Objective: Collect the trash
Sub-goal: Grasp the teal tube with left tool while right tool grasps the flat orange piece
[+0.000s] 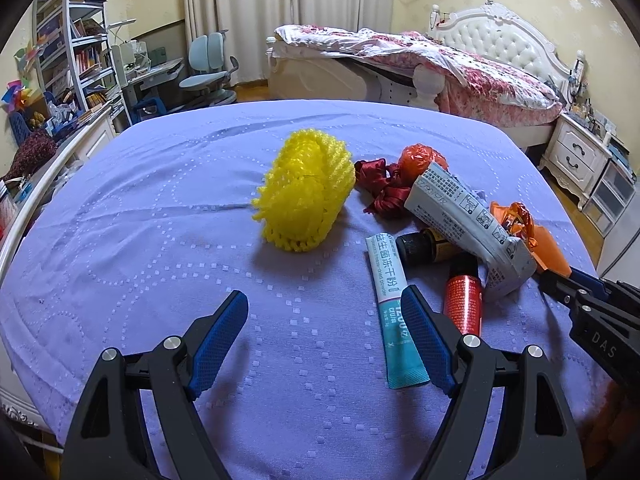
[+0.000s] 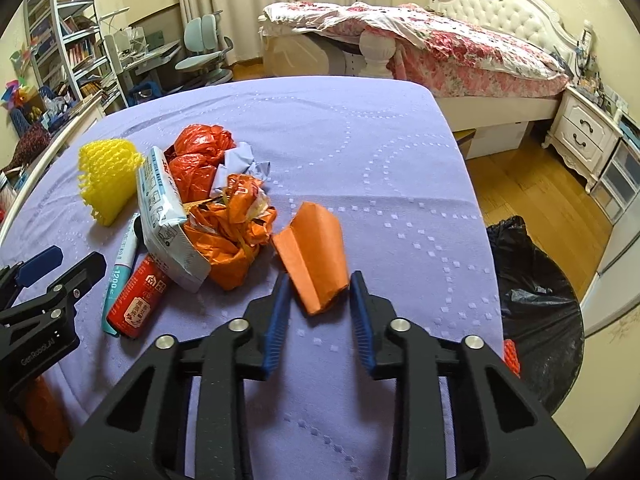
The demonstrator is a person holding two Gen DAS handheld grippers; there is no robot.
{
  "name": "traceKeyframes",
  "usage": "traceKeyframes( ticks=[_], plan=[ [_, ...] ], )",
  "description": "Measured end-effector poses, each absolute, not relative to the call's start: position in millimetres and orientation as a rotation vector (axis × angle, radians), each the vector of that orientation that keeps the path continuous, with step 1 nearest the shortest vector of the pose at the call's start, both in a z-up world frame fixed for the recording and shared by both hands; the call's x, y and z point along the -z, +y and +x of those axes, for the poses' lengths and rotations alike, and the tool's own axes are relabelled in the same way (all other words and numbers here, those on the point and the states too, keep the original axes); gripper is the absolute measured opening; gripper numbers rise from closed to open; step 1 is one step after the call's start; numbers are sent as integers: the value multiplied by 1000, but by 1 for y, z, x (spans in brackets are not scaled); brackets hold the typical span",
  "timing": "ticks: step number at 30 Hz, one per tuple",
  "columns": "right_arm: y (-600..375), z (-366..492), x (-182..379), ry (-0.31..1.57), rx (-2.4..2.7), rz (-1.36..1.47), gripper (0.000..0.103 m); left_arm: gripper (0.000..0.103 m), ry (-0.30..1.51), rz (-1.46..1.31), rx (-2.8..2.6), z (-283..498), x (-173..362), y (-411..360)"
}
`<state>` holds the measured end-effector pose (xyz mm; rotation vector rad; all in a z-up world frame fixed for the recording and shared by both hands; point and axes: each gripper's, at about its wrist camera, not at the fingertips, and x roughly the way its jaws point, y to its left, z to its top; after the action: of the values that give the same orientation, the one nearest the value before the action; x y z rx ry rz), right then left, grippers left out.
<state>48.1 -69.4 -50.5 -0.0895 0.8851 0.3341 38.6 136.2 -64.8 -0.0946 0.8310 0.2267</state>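
Observation:
A pile of trash lies on a purple cloth [image 1: 160,220]: a yellow foam net [image 1: 306,192], a dark red ribbon [image 1: 380,188], a red plastic bag [image 2: 200,160], a white wipes pack [image 1: 468,220], a teal sachet [image 1: 394,312], a red tube [image 1: 464,300], a crumpled orange wrapper [image 2: 232,232] and a folded orange paper [image 2: 316,256]. My left gripper [image 1: 324,304] is open and empty, its right finger beside the sachet. My right gripper [image 2: 320,286] is open, its fingers on either side of the orange paper's near end.
A bin lined with a black bag [image 2: 536,300] stands on the wooden floor right of the cloth. Behind are a bed with a floral quilt [image 2: 460,48], a nightstand [image 2: 584,136], a desk with a blue chair [image 2: 204,56] and a bookshelf [image 1: 76,48].

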Motion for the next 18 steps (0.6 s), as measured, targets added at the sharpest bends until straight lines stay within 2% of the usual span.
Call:
traceKeyframes(
  ticks=[3,6,9,11,15,16,18],
  plan=[
    [-74,47,50,884,-331,-80,27,79,835,-91,-216,40,66,135],
    [-76,44,50,881,-331,-77,27,72,846,-85,-200,45,67,131],
    [-78,43,50,880,-337,-69,27,61,869,-77,-177,50,70,126],
    [-80,44,51,881,-343,-58,27,49,889,-62,-158,51,74,122],
    [-81,45,50,880,-351,-49,29,41,893,-45,-142,50,76,119],
    [-81,45,50,880,-353,-48,31,36,890,-46,-142,50,76,119],
    [-82,46,50,879,-354,-44,41,28,881,-59,-132,47,76,121]
  ],
)
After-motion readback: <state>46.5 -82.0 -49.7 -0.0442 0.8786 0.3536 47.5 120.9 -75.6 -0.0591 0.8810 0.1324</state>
